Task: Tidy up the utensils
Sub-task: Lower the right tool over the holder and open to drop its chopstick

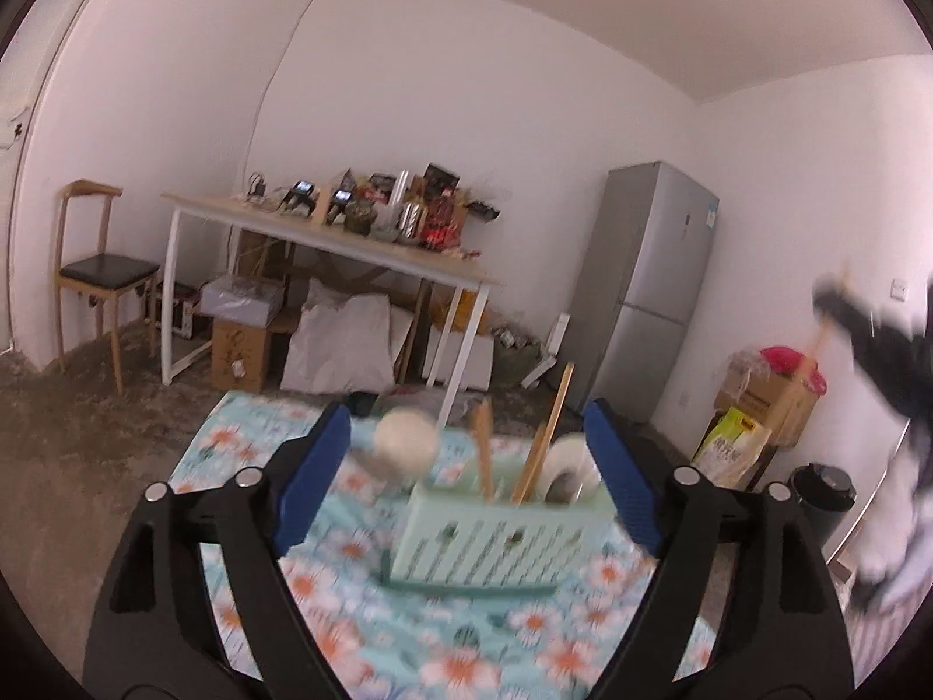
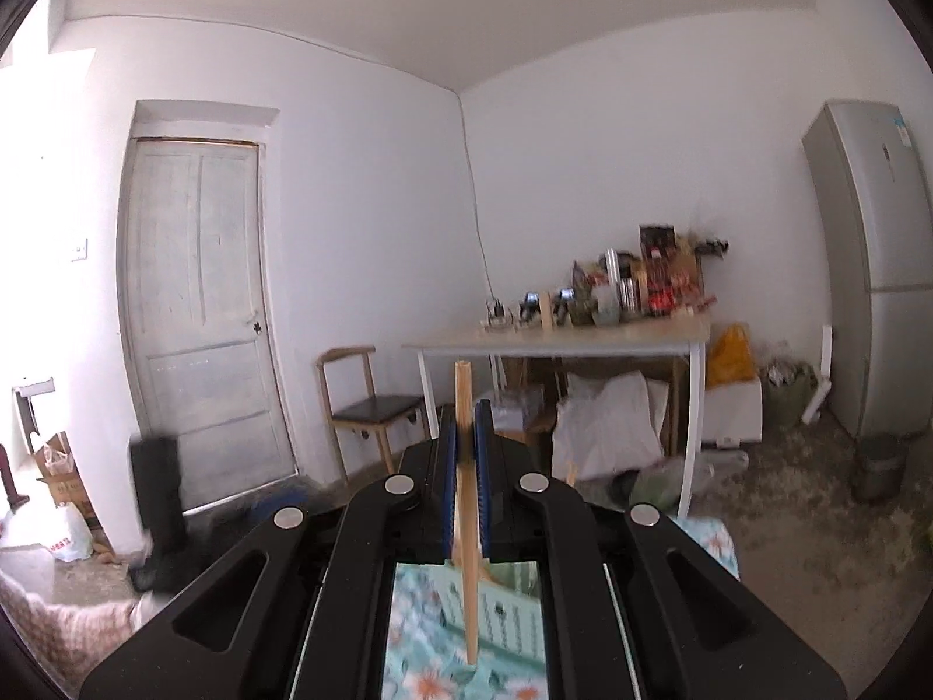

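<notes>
A slotted mint-green caddy (image 1: 495,542) is seen standing on the floral cloth (image 1: 326,571), with chopsticks (image 1: 542,449) and spoons (image 1: 405,440) upright inside. The left gripper (image 1: 466,466) is held level before it, jaws wide apart. A pale wooden chopstick (image 2: 465,501) is clamped upright in the right gripper (image 2: 465,437), above the caddy.

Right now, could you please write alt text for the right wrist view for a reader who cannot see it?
The right claw is shut on a wooden chopstick held nearly upright above a pale green utensil basket on a floral tablecloth. Behind are a white door, a wooden chair and a cluttered table.
</notes>
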A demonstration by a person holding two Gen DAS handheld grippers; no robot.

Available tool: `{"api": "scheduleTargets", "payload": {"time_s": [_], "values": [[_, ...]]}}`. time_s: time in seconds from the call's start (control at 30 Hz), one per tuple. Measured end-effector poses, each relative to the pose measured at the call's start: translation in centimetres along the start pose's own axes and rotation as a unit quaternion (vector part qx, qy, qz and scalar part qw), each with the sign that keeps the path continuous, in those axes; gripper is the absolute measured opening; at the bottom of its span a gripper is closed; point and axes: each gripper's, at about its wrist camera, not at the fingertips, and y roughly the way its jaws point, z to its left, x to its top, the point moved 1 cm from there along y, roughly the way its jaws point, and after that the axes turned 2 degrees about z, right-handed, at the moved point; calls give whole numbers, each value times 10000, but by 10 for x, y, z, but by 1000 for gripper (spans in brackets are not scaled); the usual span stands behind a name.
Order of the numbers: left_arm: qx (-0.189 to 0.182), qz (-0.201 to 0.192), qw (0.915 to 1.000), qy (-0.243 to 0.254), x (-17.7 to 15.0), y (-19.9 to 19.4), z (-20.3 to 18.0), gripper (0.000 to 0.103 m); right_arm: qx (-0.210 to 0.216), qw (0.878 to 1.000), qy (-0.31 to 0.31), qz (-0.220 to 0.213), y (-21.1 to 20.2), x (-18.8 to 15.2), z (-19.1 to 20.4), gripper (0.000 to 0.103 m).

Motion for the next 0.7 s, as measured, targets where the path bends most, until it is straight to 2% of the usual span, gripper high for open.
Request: {"api": "scheduleTargets", "payload": {"time_s": [0.17,0.27,0.47,0.7], "values": [[235,628,9974,263,-45,-15,16,83,-70,9996,-183,-182,15,24,5,6],[325,935,9948,226,-70,-22,27,84,-157,9993,-256,-206,32,33,6,6],[452,994,9939,-168,-97,-36,45,87,-291,9990,-349,0,88,31,5,6],[580,952,9937,-144,-105,-44,54,88,-447,9968,-429,501,151,7,-3,6]]}}
